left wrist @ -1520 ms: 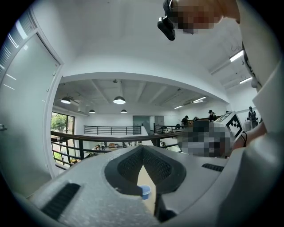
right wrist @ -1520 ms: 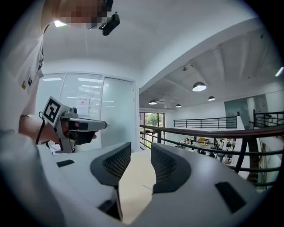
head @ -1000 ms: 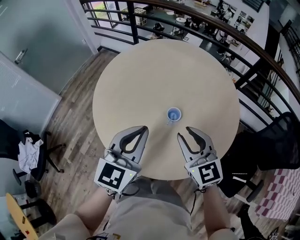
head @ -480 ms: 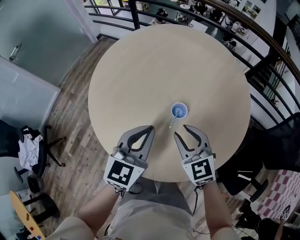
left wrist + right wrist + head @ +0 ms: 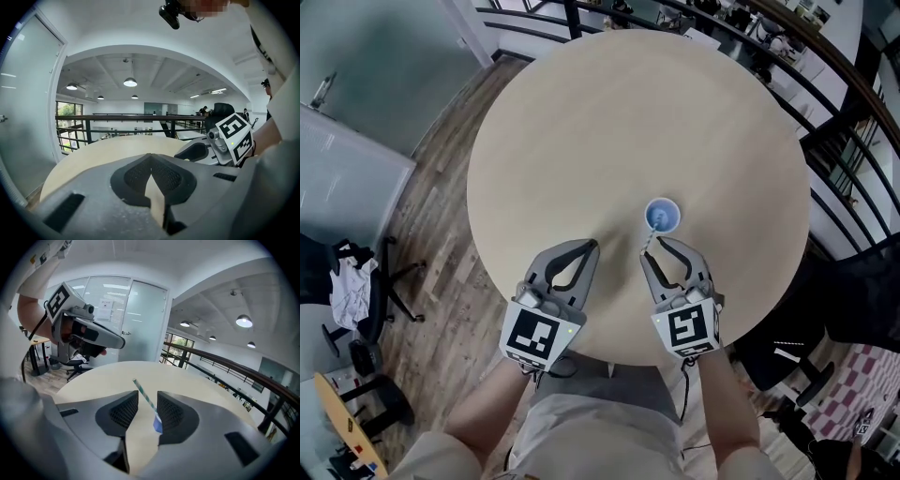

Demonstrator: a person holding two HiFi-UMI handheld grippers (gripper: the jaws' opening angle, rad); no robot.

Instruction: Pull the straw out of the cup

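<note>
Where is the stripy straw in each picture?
Head view: the straw leans out of the cup, near the middle.
Left gripper view: not in it.
Right gripper view: the straw is in the centre, between the spread fingers.
Shared landmark: the round table.

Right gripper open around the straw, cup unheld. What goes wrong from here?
1. Nothing holds the cup: the left gripper is shut and off to the side, so pulling the straw may drag or tip the cup.
2. The straw leans across the right gripper's gap, so closing may shove it sideways instead of pinching it squarely.
</note>
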